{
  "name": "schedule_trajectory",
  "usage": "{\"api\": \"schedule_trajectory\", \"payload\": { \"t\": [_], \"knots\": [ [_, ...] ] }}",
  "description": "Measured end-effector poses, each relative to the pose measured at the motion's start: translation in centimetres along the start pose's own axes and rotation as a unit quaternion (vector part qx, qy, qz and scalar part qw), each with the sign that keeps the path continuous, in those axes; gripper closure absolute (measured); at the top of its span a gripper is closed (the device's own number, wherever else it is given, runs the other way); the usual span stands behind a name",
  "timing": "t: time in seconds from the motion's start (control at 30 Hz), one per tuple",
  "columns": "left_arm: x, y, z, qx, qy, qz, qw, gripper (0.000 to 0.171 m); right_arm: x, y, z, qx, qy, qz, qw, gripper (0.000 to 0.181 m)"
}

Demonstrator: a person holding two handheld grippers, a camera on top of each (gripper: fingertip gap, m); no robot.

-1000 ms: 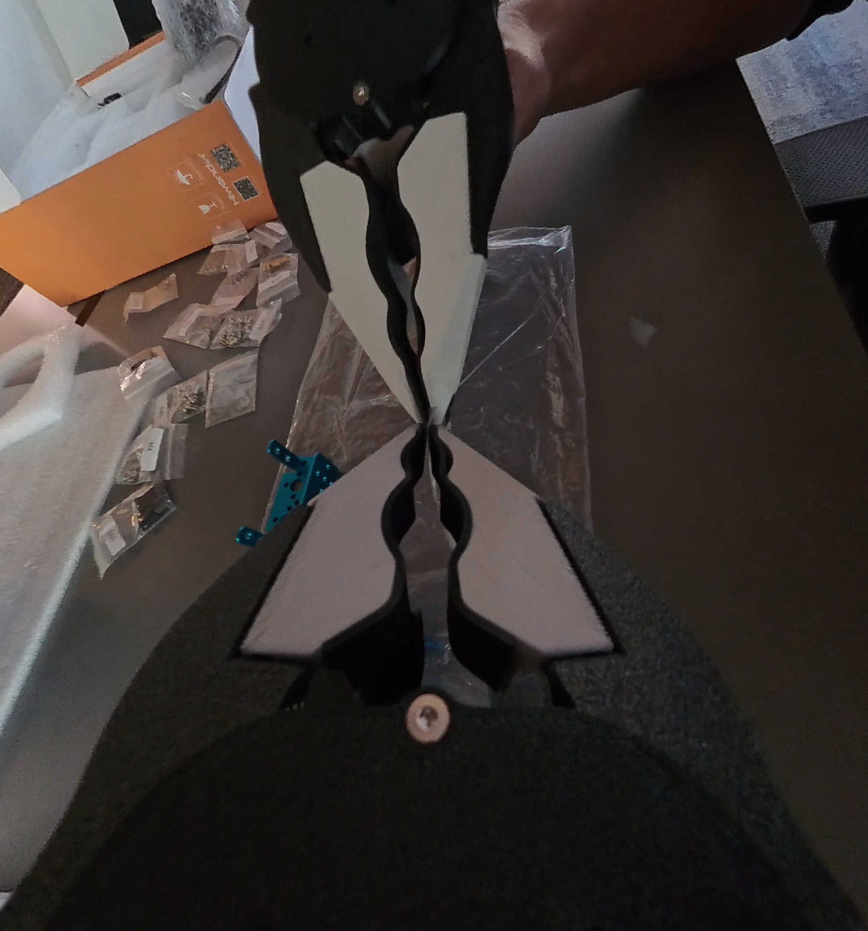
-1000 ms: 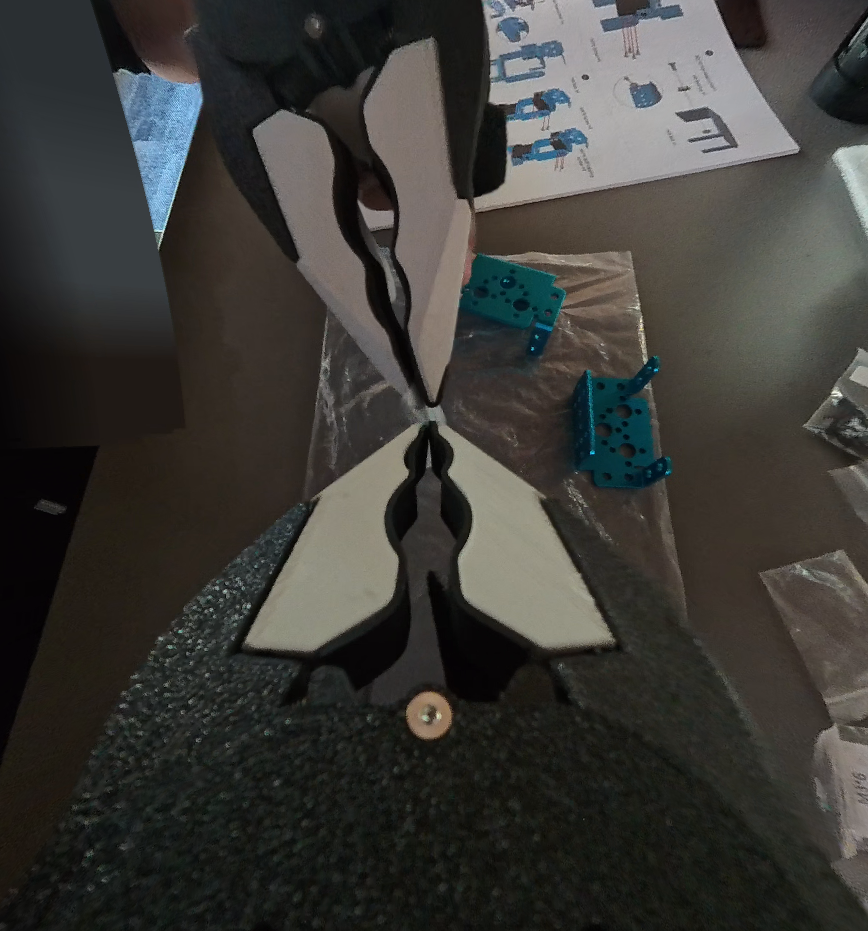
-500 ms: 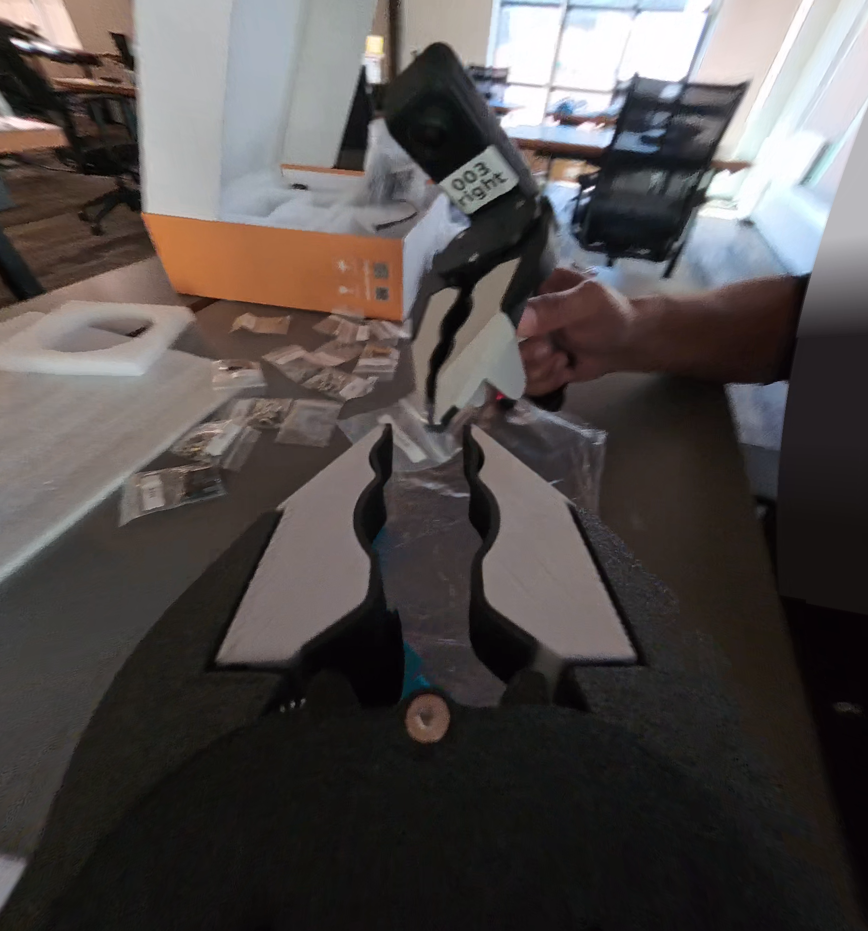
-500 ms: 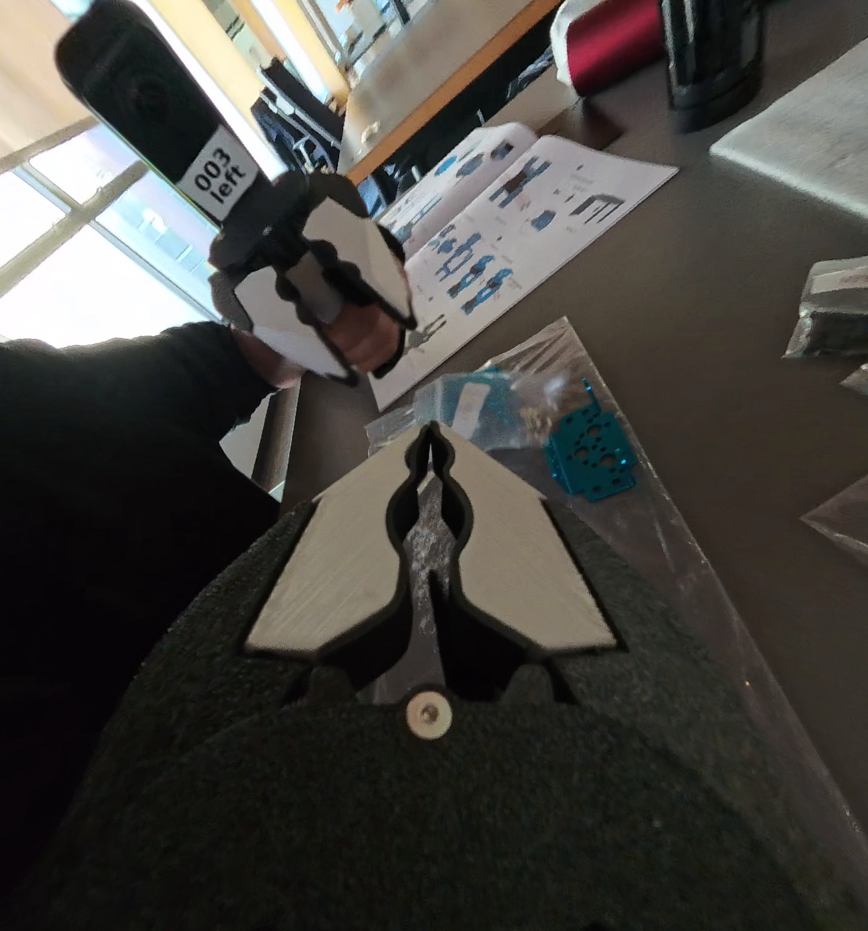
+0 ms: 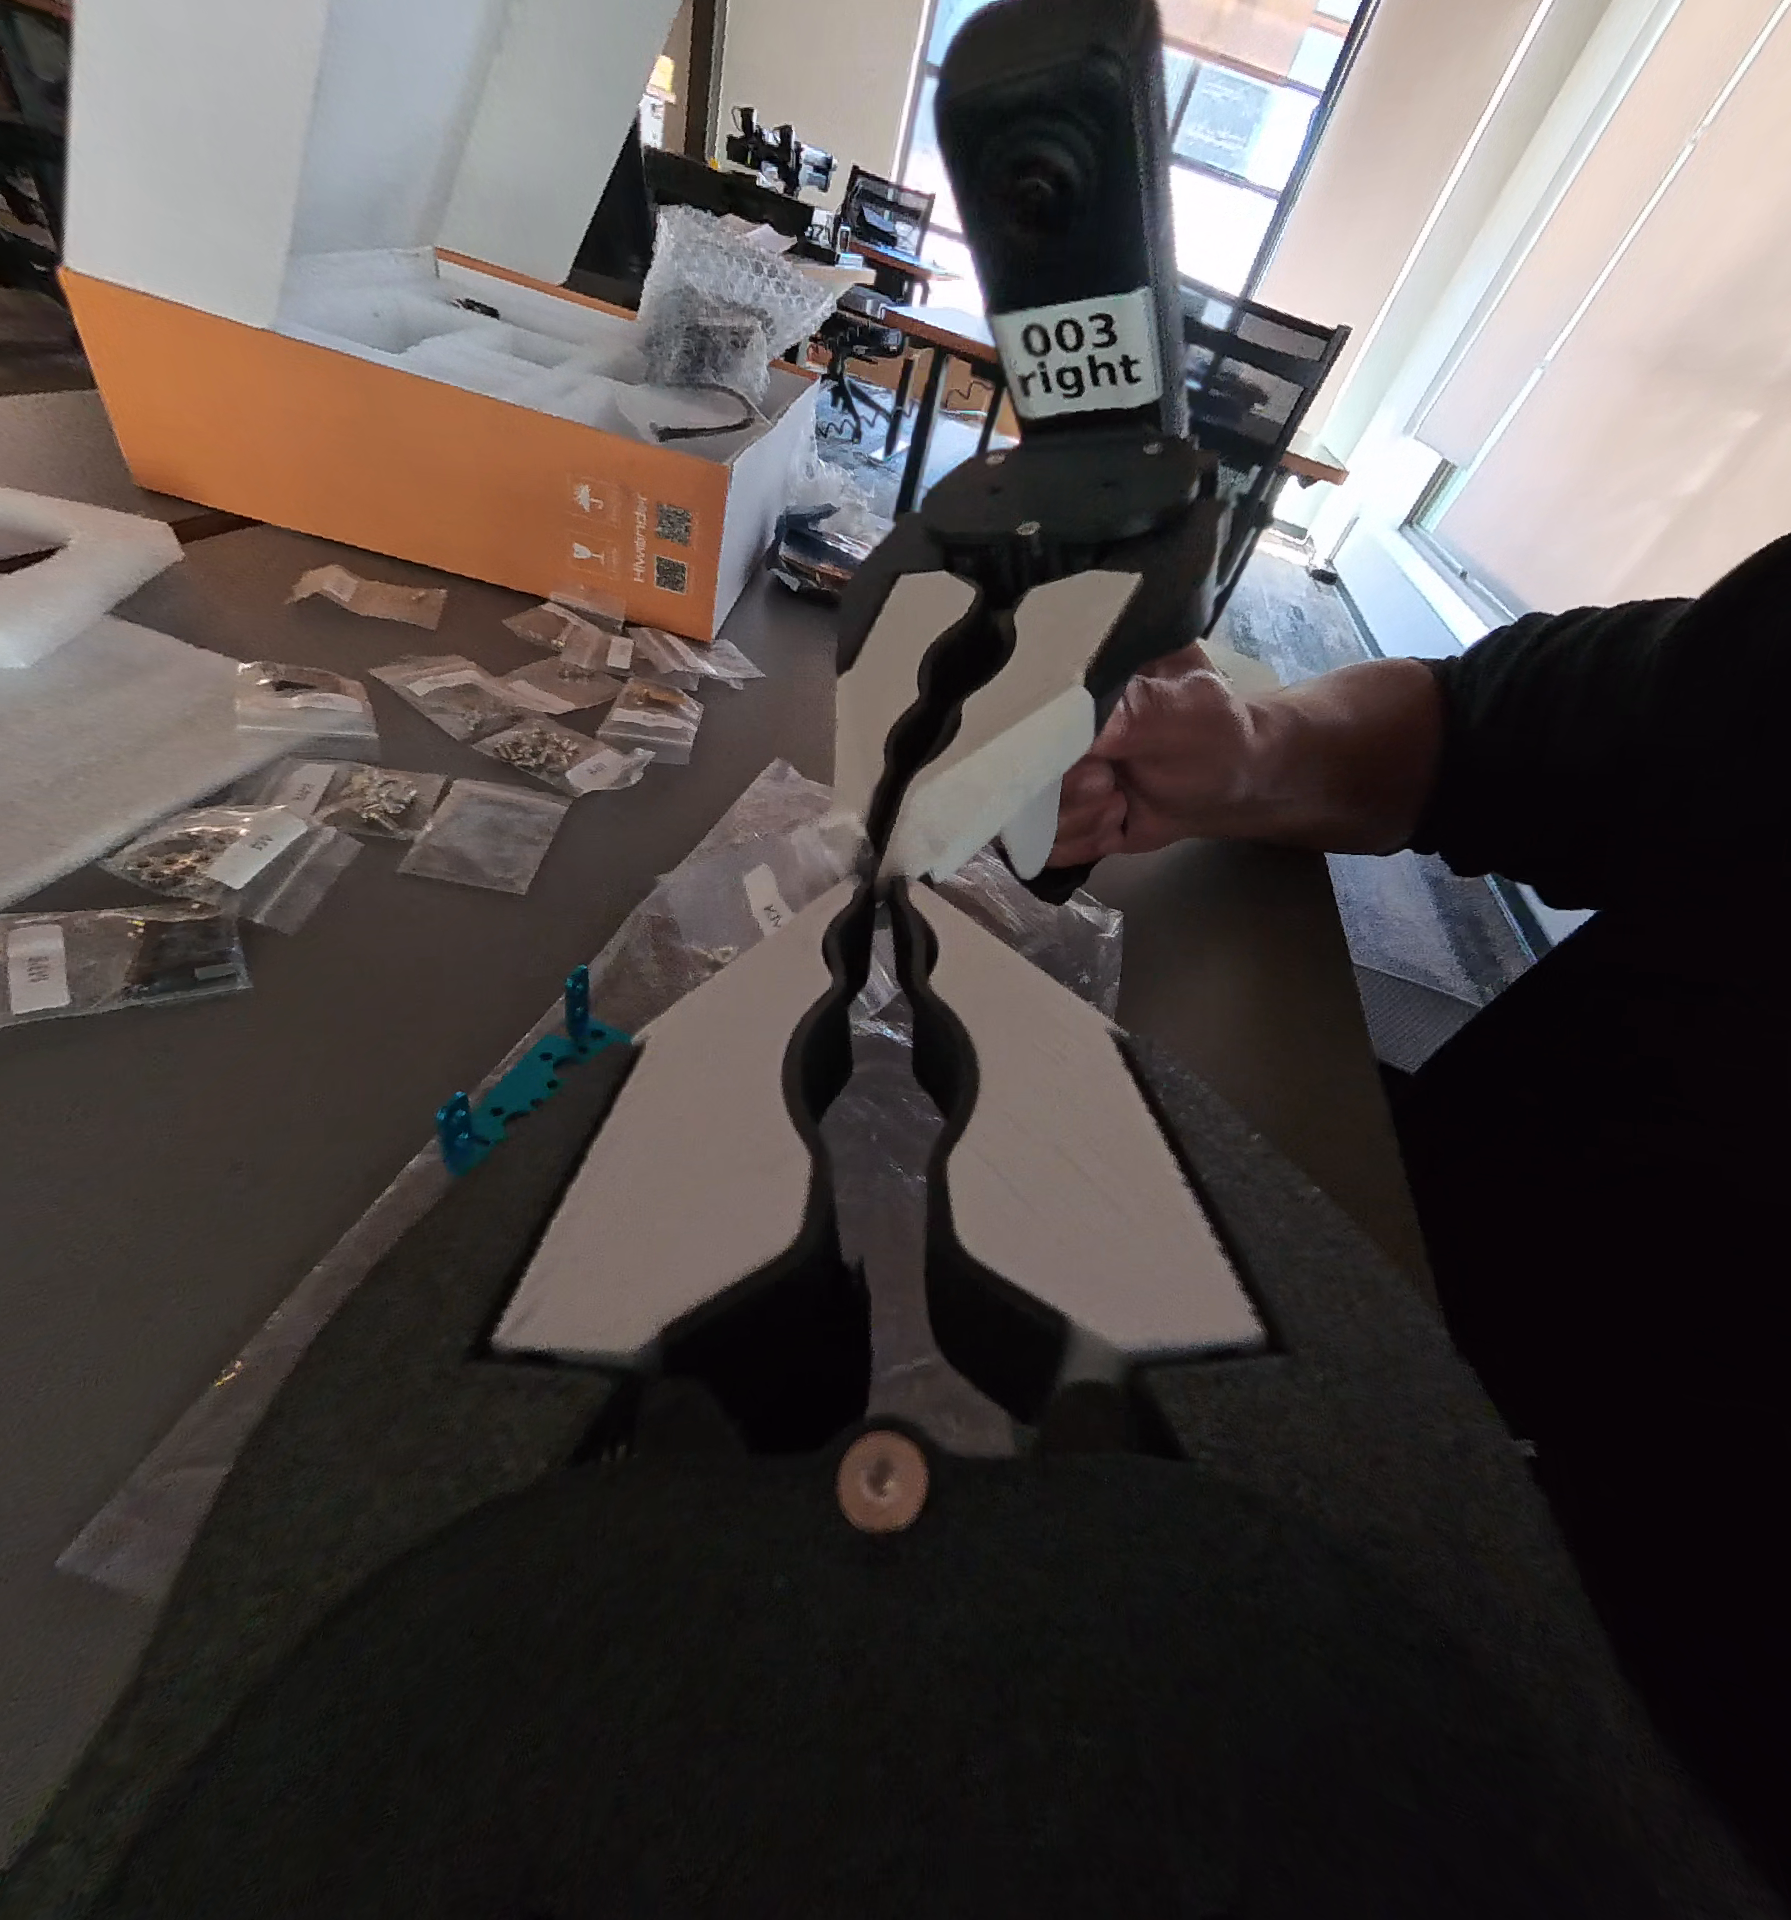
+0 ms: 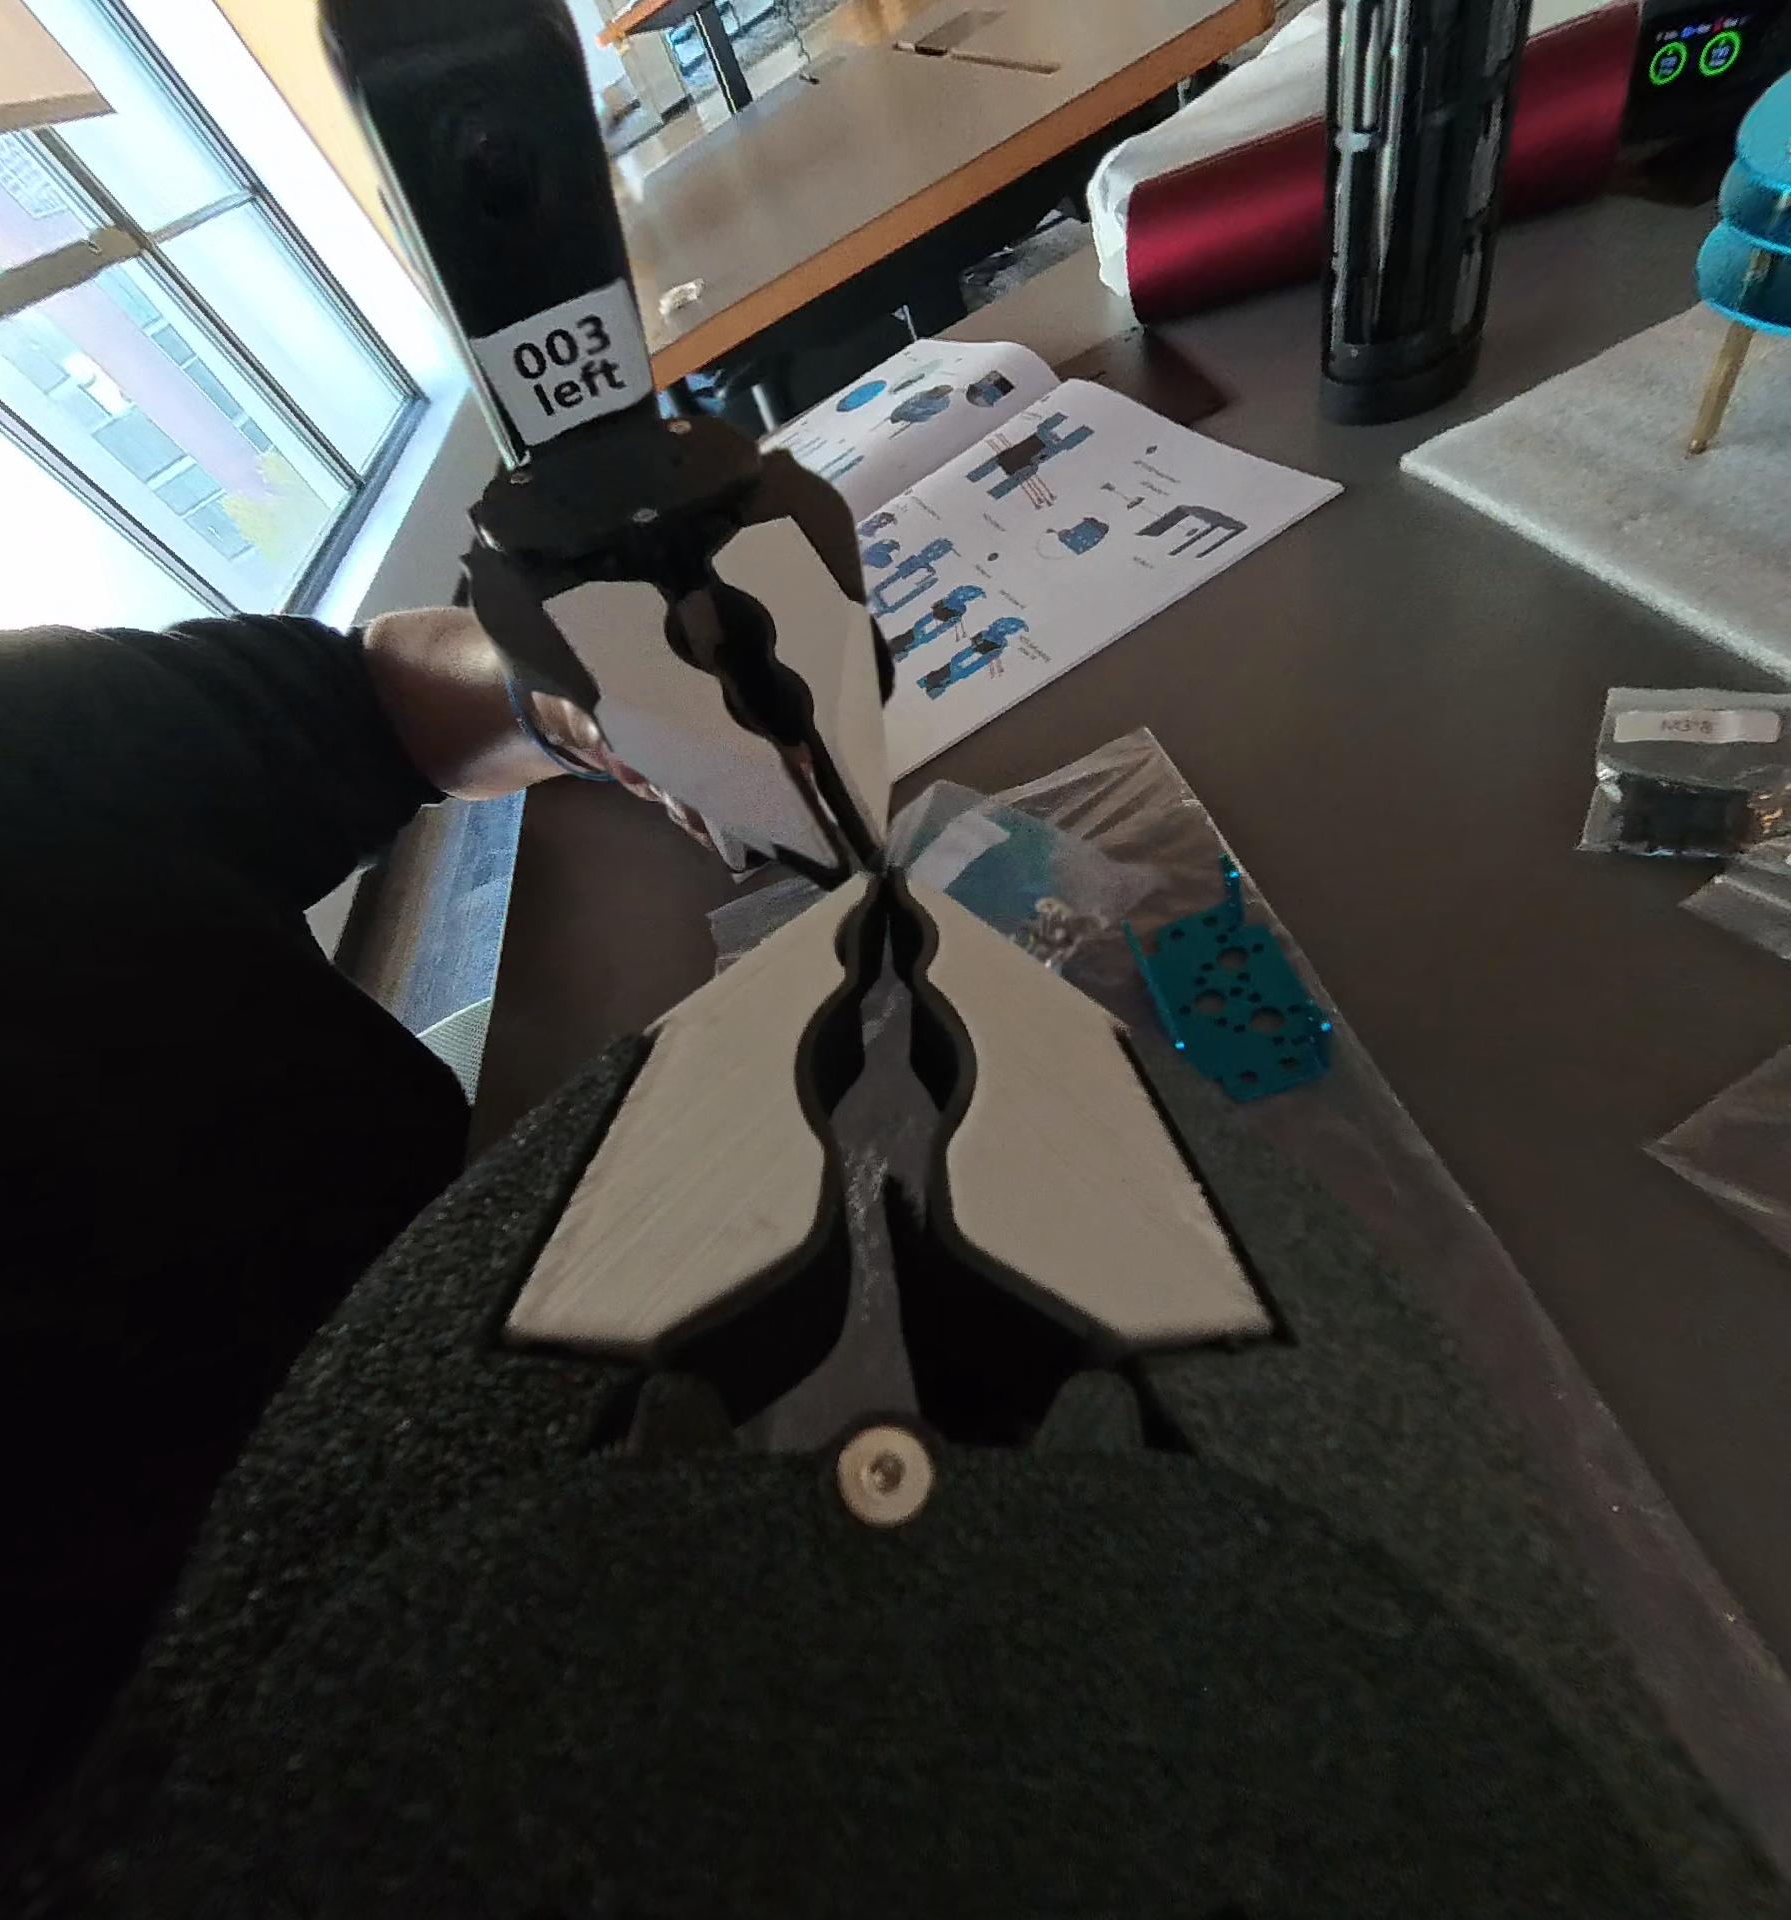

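Note:
My left gripper [image 5: 875, 899] and right gripper [image 6: 886, 883] meet tip to tip above the dark table. Both are shut and seem to pinch the top edge of a small clear plastic bag [image 6: 995, 862] with a white label and a blue part inside. The bag also shows in the left wrist view [image 5: 756, 894]. The right gripper [image 5: 886, 868] faces my left one, held by a hand in a black sleeve. The left gripper [image 6: 849, 868] shows likewise. A loose blue perforated bracket [image 6: 1234, 1013] [image 5: 527, 1081] lies on a large flat plastic bag [image 6: 1410, 1195] under the grippers.
An open orange and white box [image 5: 403, 447], white foam [image 5: 29, 727] and several small bags of screws [image 5: 475, 821] lie to the left. An open instruction booklet [image 6: 1057, 540], a black bottle [image 6: 1410, 208] and more small bags [image 6: 1691, 779] lie beyond. My two grippers' fingertips are within a few centimetres of each other. From the right gripper's tips to the loose blue perforated bracket [image 6: 1234, 1013] is close to 11 centimeters.
Both grippers tilted up from looking down at the table. The left gripper opened half a second ago and has closed again at the right gripper's tips. The right gripper stayed shut.

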State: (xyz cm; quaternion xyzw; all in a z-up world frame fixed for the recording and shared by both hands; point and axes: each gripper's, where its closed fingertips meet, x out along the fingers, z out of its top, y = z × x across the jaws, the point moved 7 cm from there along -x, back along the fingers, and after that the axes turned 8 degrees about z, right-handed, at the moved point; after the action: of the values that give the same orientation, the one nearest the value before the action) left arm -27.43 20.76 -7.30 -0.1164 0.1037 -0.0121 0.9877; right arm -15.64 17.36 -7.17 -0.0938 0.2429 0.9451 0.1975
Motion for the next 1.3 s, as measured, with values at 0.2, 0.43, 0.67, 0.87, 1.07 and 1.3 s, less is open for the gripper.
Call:
{"api": "schedule_trajectory", "payload": {
  "t": [0.2,0.43,0.67,0.87,1.07,1.3],
  "knots": [
    [0.2,0.0,-0.4,-0.003,0.019,-0.010,1.000,0.155,0.2,-0.1,-0.4,-0.049,0.018,-0.054,0.997,0.181],
    [0.7,0.8,-1.1,0.027,0.052,0.035,0.998,0.143,0.2,-0.6,-0.5,-0.036,0.004,-0.052,0.998,0.181],
    [0.9,0.5,-1.3,0.013,0.049,0.019,0.999,0.149,0.6,-0.2,-0.7,-0.046,0.018,-0.051,0.997,0.181],
    [0.8,0.8,-1.1,0.016,0.048,0.028,0.998,0.154,0.4,-0.2,-0.6,-0.048,0.015,-0.058,0.997,0.181],
    [0.9,0.8,-1.3,0.060,0.059,0.076,0.994,0.158,0.5,-0.6,-0.8,-0.041,0.023,-0.081,0.996,0.181],
    [1.0,0.7,-1.5,0.108,0.045,0.127,0.985,0.171,0.7,-0.6,-1.0,-0.033,0.023,-0.095,0.995,0.181]
  ]
}}
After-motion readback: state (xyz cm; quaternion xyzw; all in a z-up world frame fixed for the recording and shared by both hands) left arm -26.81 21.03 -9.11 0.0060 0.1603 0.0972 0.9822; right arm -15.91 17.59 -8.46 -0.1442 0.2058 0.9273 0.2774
